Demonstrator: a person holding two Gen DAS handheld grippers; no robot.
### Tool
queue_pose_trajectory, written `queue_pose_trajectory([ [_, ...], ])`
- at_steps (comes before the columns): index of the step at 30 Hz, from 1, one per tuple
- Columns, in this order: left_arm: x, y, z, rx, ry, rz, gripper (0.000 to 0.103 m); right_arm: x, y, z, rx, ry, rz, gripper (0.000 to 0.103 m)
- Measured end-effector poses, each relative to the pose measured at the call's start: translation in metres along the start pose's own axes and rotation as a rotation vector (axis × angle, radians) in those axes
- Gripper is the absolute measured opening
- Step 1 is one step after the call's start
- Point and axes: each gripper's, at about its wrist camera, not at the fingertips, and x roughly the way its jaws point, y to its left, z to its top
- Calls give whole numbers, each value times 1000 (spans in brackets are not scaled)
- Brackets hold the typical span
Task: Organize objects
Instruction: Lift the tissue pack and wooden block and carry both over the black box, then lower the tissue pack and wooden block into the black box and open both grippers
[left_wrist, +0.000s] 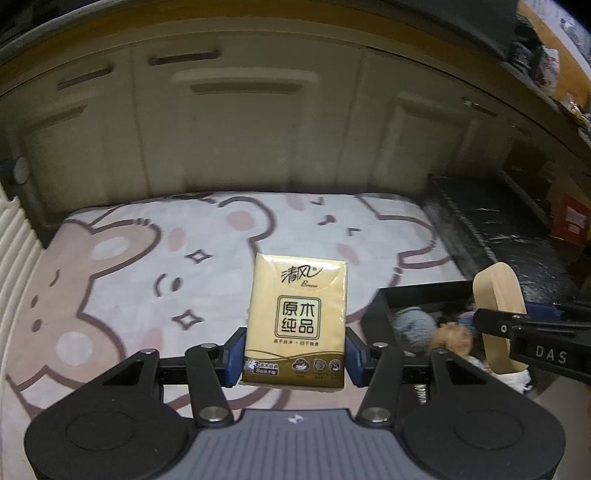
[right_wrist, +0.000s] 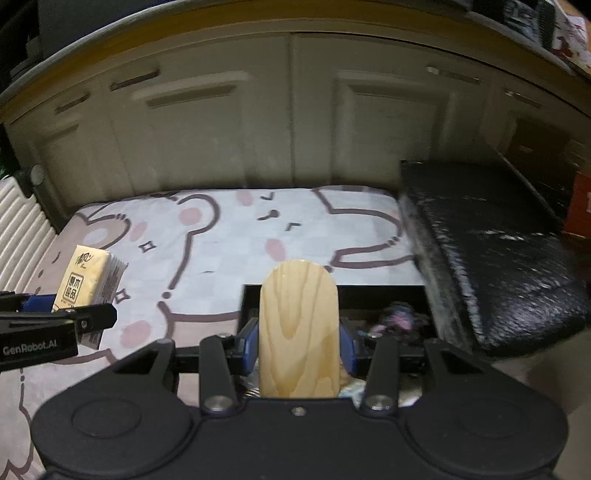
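Observation:
My left gripper (left_wrist: 295, 354) is shut on a gold tissue pack (left_wrist: 297, 317), held upright above the bear-print mat (left_wrist: 129, 266). The pack also shows at the left of the right wrist view (right_wrist: 86, 280). My right gripper (right_wrist: 298, 341) is shut on a rounded wooden piece (right_wrist: 298, 332), held upright over a black box (right_wrist: 384, 295). The wooden piece (left_wrist: 498, 314) and the box (left_wrist: 417, 295) show at the right of the left wrist view. The box holds soft yarn-like items (left_wrist: 413, 325), blurred.
Cream cabinet doors (right_wrist: 295, 122) stand behind the mat. A black furry cushion (right_wrist: 498, 258) lies to the right of the mat and box. A white ribbed surface (right_wrist: 22, 229) is at the far left. A red box (left_wrist: 570, 221) sits at the far right.

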Motion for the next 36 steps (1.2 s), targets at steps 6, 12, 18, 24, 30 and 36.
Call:
queue_pose_trajectory([
  [6, 5, -22, -1, 19, 5, -58, 53, -6, -24, -6, 31, 2, -24, 44],
  [12, 11, -48, -3, 49, 25, -121, 53, -5, -49, -12, 100, 19, -36, 44],
  [18, 18, -70, -9, 102, 46, -162, 53, 5, -68, -20, 164, 60, -62, 44],
  [24, 28, -81, -12, 102, 83, -208, 53, 17, -77, -25, 147, 89, -73, 44],
  [30, 39, -90, -16, 117, 119, -224, 53, 23, -79, -25, 137, 85, -57, 44],
  [36, 47, -90, -17, 96, 143, -228, 53, 35, -66, -27, 44, 105, -10, 44],
])
